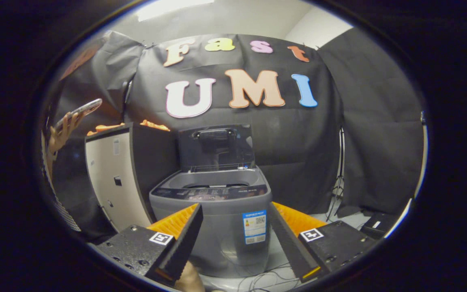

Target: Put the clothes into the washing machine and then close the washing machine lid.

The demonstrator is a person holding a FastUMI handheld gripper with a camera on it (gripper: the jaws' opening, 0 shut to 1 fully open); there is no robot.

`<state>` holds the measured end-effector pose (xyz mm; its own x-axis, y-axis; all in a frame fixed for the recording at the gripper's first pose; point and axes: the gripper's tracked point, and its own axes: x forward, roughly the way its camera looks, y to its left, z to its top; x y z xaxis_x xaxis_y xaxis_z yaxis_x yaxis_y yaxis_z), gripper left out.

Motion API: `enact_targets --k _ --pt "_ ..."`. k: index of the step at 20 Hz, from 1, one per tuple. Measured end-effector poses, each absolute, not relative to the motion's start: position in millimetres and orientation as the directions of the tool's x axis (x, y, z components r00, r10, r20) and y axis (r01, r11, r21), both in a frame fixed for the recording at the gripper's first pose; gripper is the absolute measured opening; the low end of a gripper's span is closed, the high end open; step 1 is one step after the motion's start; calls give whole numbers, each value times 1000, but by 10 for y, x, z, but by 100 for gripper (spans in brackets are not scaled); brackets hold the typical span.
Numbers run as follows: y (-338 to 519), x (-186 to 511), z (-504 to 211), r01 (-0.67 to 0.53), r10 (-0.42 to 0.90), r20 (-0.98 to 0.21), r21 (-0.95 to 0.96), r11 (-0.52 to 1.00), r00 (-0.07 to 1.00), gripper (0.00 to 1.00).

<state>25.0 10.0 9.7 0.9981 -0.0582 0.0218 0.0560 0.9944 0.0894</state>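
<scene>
Gripper view looks straight at a small grey top-loading washing machine [217, 211] standing on the floor just beyond the jaws. The gripper [235, 239] is spread wide, its two black fingers [185, 239] framing the machine's front, and nothing is held between them. The machine's dark lid [216, 147] stands upright at the back, so the tub mouth [213, 185] is open; from this low angle I cannot tell whether anything lies inside. To the left of the machine stands a white cabinet [114, 178], and on its top edge lie orange clothes [128, 126]. A person's hand holding a phone [77, 113] shows further left.

Risks, as I judge them: the jaws are empty and well apart from the clothes, so the garment must be fetched first. A loose pinch could let fabric trail and snag on the tub rim, or hang out and keep the lid from closing. Loose cables [258, 275] on the floor by the machine's base could catch.
</scene>
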Motion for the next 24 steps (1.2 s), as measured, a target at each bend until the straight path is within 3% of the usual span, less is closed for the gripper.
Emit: enact_targets --k 9,17,24 --pt "1285 1250 1558 -101 85 148 100 990 985 97" --pt "2870 2073 2712 -287 284 124 12 958 951 97" --pt "4203 2593 3002 -477 476 26 51 877 879 97"
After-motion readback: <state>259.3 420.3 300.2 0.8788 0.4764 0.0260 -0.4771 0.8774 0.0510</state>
